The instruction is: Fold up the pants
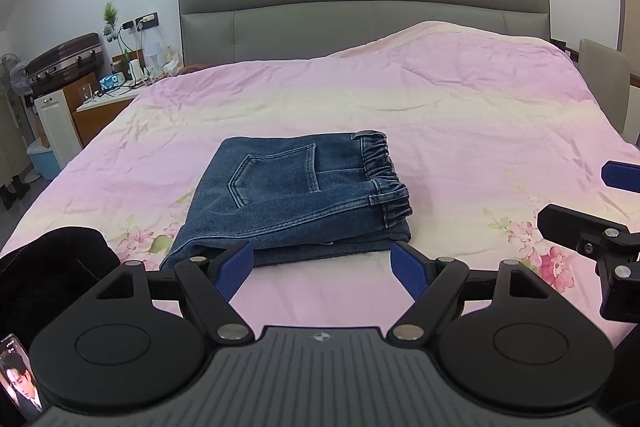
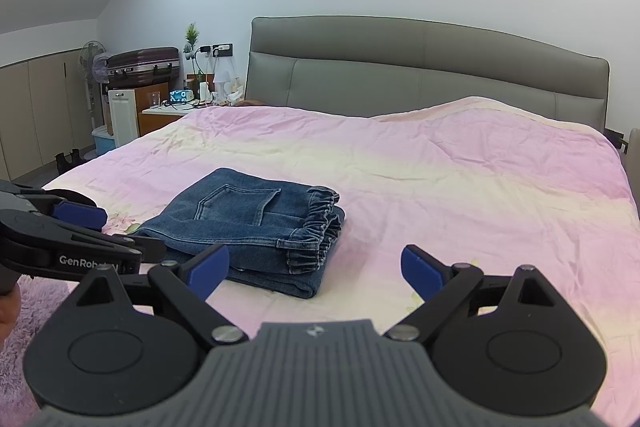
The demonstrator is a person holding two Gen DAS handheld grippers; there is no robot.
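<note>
Blue denim pants [image 1: 296, 195] lie folded into a compact rectangle on the pink bedspread [image 1: 440, 115], back pocket up and elastic waistband to the right. They also show in the right wrist view [image 2: 248, 223]. My left gripper [image 1: 322, 269] is open and empty, just in front of the pants' near edge. My right gripper [image 2: 316, 273] is open and empty, in front of and to the right of the pants. The right gripper shows at the right edge of the left wrist view [image 1: 600, 211]. The left gripper shows at the left of the right wrist view [image 2: 80, 227].
A grey headboard [image 1: 360, 7] backs the bed. A nightstand [image 1: 104, 107] with clutter, a suitcase [image 1: 64, 63] and a fan stand at the far left. A dark garment [image 1: 52, 267] and a phone [image 1: 20, 379] lie at the near left. A fluffy rug [image 2: 36, 307] is below the bed.
</note>
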